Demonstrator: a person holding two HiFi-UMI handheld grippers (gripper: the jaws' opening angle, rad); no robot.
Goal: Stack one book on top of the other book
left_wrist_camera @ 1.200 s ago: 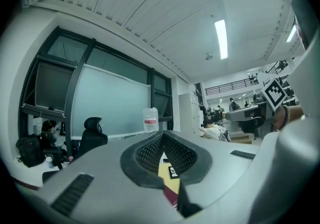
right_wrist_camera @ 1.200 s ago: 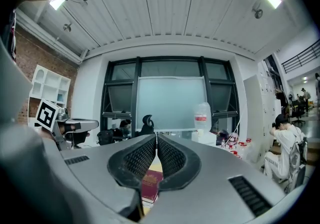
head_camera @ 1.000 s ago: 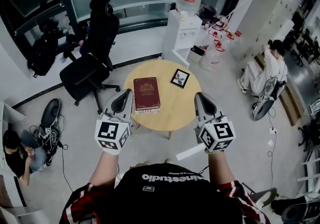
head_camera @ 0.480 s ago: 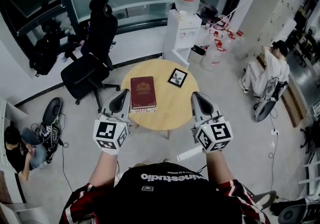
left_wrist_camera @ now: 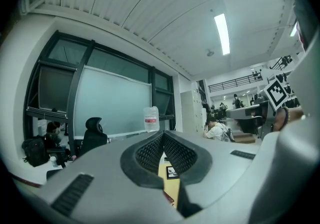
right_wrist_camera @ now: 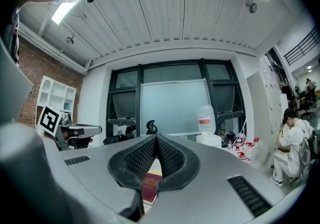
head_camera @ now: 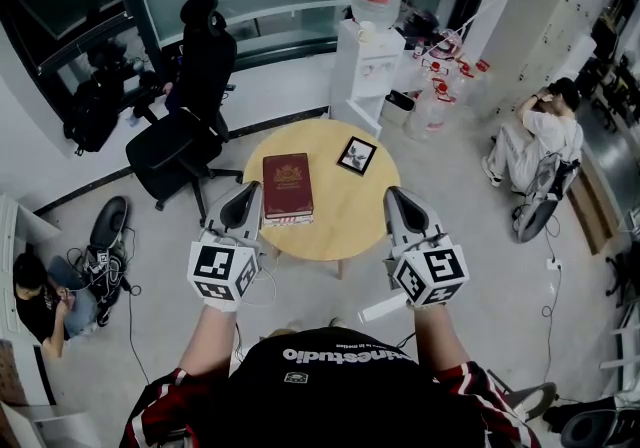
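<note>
A round light-wood table (head_camera: 345, 221) stands on a pale floor. A dark red hardcover book with a gold crest (head_camera: 288, 184) lies flat on the table's left half, its near end close to the near-left rim. A pale strip with red print (head_camera: 291, 220) shows under that near end; it looks like a second book lying beneath, though little of it can be seen. A small black-bordered square item with a light picture on it (head_camera: 358, 155) lies near the far rim, right of centre and apart from the red book.

The left gripper (head_camera: 250, 192) is held level at the table's left rim, its tip just beside the red book's left side in the head view. Its jaws are pressed together with nothing between them. The right gripper (head_camera: 394, 196) is held level at the near-right rim, well apart from the book. Its jaws are also together and empty.

Beyond the table stand a white water dispenser with a clear bottle on top (head_camera: 367, 58) and a black office chair (head_camera: 185, 126).
</note>
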